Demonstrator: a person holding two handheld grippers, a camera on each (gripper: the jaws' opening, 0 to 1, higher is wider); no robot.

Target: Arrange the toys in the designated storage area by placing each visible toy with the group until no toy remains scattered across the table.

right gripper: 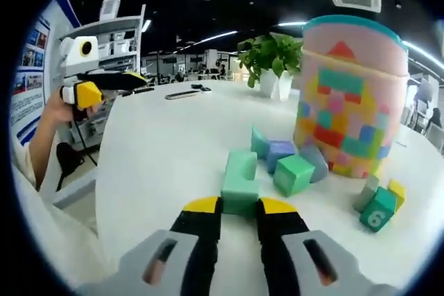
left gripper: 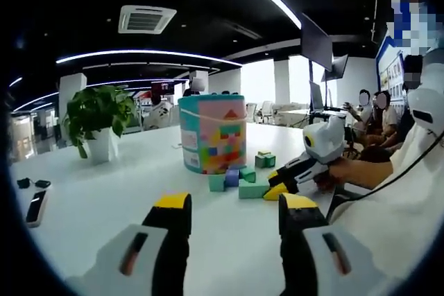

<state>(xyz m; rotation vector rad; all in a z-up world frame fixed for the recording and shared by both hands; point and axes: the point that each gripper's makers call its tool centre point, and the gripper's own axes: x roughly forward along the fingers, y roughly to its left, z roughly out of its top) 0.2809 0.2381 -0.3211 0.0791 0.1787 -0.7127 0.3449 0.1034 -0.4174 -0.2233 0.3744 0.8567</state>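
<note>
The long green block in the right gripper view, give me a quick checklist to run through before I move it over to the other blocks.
1. Grip: the right gripper has its jaws closed on the near end of the long green block. Ok.
2. Block off the table: cannot tell; it looks to be resting on the white table.
3. Destination: the block pile sits beside the patterned tub, just ahead. Ok.
4. Path: nothing between the held block and the pile. Ok.
5. Left gripper: jaws open, holding nothing, back from the pile. Ok.
6. Stragglers: a numbered green cube with a yellow and a grey block lies apart from the pile. Not ok.
</note>
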